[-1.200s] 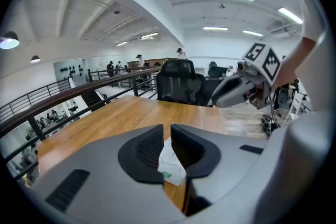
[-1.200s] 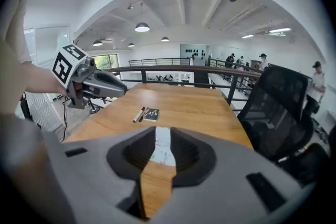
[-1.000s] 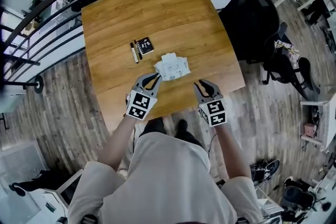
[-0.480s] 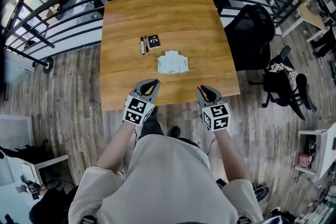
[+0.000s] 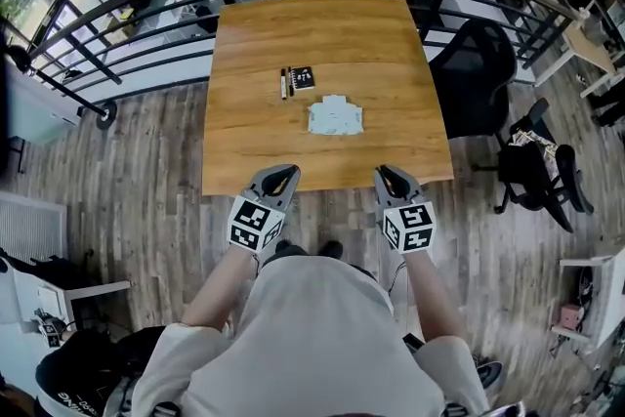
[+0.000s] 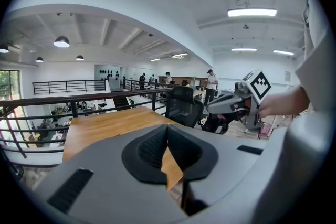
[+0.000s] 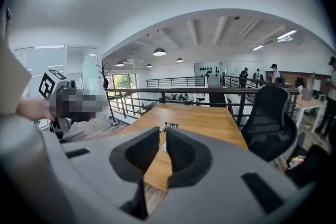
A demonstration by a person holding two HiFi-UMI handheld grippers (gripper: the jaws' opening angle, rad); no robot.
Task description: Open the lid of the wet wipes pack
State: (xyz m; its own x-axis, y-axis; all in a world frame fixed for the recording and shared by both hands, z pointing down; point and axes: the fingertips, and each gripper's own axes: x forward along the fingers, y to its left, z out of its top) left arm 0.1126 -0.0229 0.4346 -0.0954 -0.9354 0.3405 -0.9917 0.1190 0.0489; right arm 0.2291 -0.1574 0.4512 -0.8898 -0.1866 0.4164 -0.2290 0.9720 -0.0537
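The white wet wipes pack [image 5: 335,115] lies flat in the near middle of the wooden table [image 5: 254,151]; it is too small to tell how its lid stands. Both grippers hang off the table's near edge, well short of the pack. My left gripper [image 5: 282,174] [image 6: 167,131] is shut with its pad tips touching and nothing between them. My right gripper [image 5: 388,175] [image 7: 161,134] is shut too, with only a thin slit between its pads, and it holds nothing. In the right gripper view the jaws hide most of the pack.
A black marker [image 5: 284,83] and a small black card [image 5: 302,77] lie just beyond the pack. A black railing [image 5: 146,5] runs behind and left of the table. Black office chairs [image 5: 474,63] [image 5: 532,171] stand to the right on the plank floor.
Both grippers drew back and up from the pack to beyond the table's near edge. The left gripper, which was at the pack's left corner, let go and closed its jaws.
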